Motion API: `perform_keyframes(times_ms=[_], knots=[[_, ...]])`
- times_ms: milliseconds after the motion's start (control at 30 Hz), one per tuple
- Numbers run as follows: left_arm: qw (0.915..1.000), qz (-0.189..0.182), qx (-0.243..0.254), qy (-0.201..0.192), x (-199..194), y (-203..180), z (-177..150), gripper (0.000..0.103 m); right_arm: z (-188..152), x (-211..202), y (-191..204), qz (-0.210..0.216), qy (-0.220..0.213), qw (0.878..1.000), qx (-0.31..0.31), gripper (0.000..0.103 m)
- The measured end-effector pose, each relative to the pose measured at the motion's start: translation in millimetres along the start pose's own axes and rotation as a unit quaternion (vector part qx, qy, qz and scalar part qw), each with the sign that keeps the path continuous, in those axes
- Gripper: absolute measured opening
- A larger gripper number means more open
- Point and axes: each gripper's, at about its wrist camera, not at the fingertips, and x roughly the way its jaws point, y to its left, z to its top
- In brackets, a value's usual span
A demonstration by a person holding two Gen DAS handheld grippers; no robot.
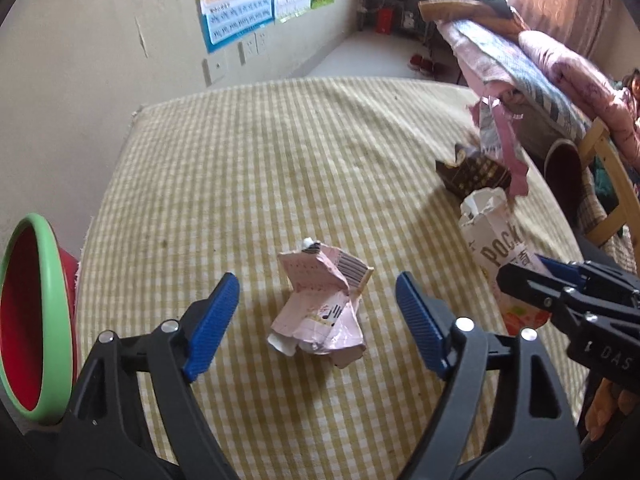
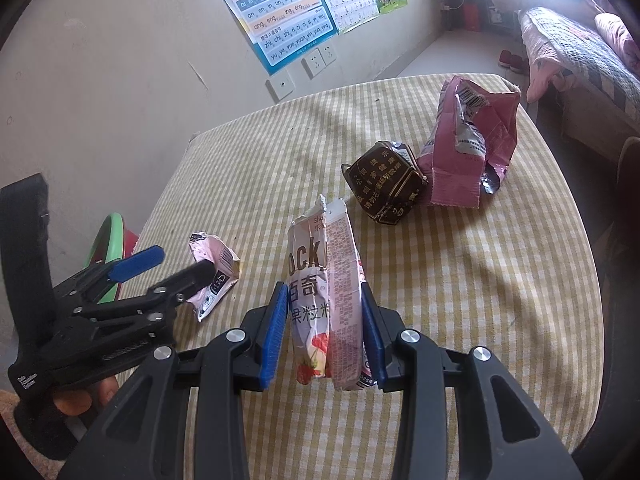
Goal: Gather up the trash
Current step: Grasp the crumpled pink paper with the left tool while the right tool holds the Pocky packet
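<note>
Left gripper (image 1: 318, 308): I see my blue pads spread wide apart, nothing between them touching either pad; they flank the crumpled pink carton (image 1: 320, 306) lying on the checked tablecloth (image 1: 260, 160).
Right gripper (image 2: 324, 332): my pads are pressed against both sides of the Pocky box (image 2: 324, 300), which stands upright between them. Whether its base rests on the cloth or hangs clear, I cannot tell; my own jaws cover it.
Pocky box, left view: only the torn top and part of the lettering show at (image 1: 496, 240); the right gripper's black frame hides the lower end.
Crumpled pink carton, right view: partly hidden behind the left gripper's fingers at (image 2: 218, 264), so its near edge is lost.
Brown packet (image 2: 386, 184): lies on the cloth touching the pink bag (image 2: 460, 148) beside it; print too small for me to read.
Pink bag, left view: blurred and cut by glare near (image 1: 500, 136).
Bin (image 1: 36, 312): green rim and red inside at the table's left edge, cropped by the lens border; its bottom is out of sight.
Wall posters (image 2: 280, 12): cut off at the top.
</note>
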Motion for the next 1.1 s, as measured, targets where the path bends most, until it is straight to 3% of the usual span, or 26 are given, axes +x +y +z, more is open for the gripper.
perform_keyframes(times_ms=[167, 267, 400, 533, 667, 967, 1033, 1100], knots=[[0.9991, -0.005, -0.014, 0.04, 23, 3, 2, 0.038, 0, 2, -2, 0.0, 0.003, 1.0, 0.003, 0.035], [0.9989, -0.013, -0.028, 0.035, 22, 6, 0, 0.032, 0, 4, -1, 0.0, 0.006, 1.0, 0.003, 0.035], [0.9994, 0.0, -0.02, 0.027, 16, 4, -2, 0.031, 1, 6, 1, 0.002, 0.008, 1.0, 0.0, 0.035], [0.9981, -0.006, -0.052, 0.031, 9, 16, -8, 0.031, 0, 8, 4, 0.002, 0.01, 1.0, -0.004, 0.035], [0.9972, -0.002, -0.072, 0.021, -3, 29, -14, 0.025, -1, 11, 5, 0.003, 0.014, 1.0, -0.005, 0.035], [0.9967, 0.007, -0.08, 0.009, -16, 39, -18, 0.021, -3, 13, 9, 0.0, 0.016, 1.0, -0.016, 0.035], [0.9967, 0.0, -0.081, 0.008, -18, 39, -19, 0.024, -3, 12, 8, -0.003, 0.015, 1.0, -0.014, 0.035], [0.9971, -0.005, -0.075, 0.007, -19, 37, -21, 0.042, -3, 11, 8, -0.002, 0.013, 1.0, -0.012, 0.035]])
